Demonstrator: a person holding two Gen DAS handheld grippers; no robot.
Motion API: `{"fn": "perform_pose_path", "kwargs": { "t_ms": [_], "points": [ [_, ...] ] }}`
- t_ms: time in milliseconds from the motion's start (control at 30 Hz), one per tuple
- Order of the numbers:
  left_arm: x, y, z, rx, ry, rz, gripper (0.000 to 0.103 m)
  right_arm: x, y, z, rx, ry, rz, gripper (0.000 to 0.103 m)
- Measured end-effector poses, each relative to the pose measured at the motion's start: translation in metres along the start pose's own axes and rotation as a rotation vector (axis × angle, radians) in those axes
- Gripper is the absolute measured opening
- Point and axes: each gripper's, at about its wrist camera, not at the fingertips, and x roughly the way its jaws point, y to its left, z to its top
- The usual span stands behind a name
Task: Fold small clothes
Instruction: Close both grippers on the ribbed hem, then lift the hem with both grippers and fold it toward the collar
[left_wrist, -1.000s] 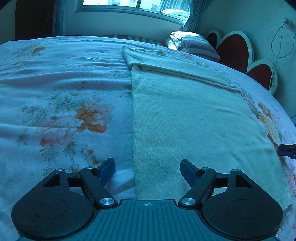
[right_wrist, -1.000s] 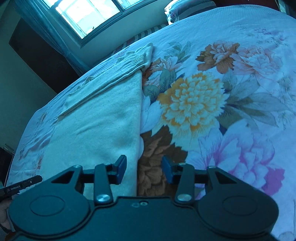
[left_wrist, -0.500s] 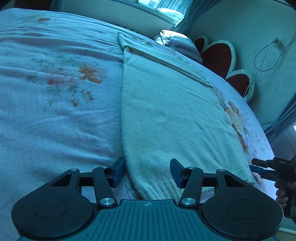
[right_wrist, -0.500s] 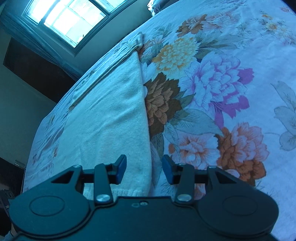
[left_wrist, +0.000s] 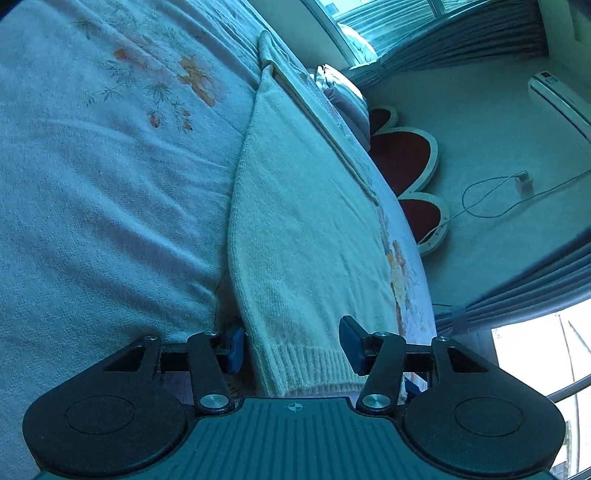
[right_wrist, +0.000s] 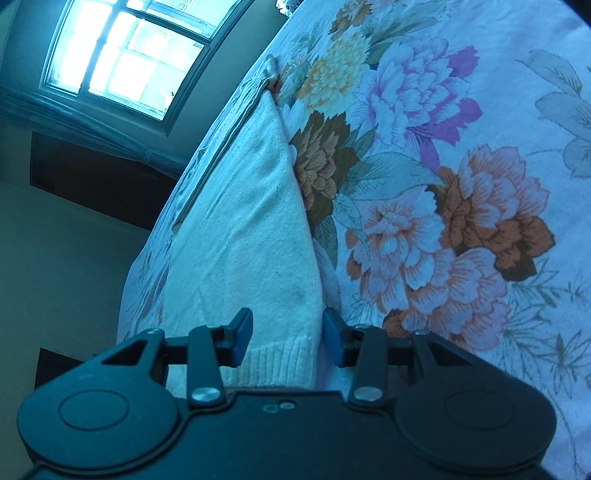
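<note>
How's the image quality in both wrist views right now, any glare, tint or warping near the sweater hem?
Left wrist view: strong blue cast, heavy fisheye bending, blown-out window at lower right; sweater hem stays sharp. Right wrist view: same tint, overexposed window at upper left, sweater evenly lit, knit ribbing legible.

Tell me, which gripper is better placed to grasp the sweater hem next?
Both are close, but the right gripper looks slightly better: its narrower open jaws already straddle the corner of the sweater. The left gripper stands wider around its corner.
</note>
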Motion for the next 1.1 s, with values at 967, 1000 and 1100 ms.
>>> {"fn": "perform_pose_path", "kwargs": {
  "t_ms": [967,1000,1100],
  "points": [
    [-0.018,-0.032,0.041,0.111,-0.203,-0.015,0.003,-0.016,0.058,0.022,-0.202,-0.096,0.057,0.005],
    [-0.017,-0.036,0.047,0.119,-0.213,-0.021,0.003,-0.016,0.064,0.025,-0.214,-0.107,0.062,0.005],
    [-0.014,-0.049,0.068,0.127,-0.243,-0.044,0.003,-0.016,0.083,0.038,-0.251,-0.136,0.073,0.005]
  ]
}}
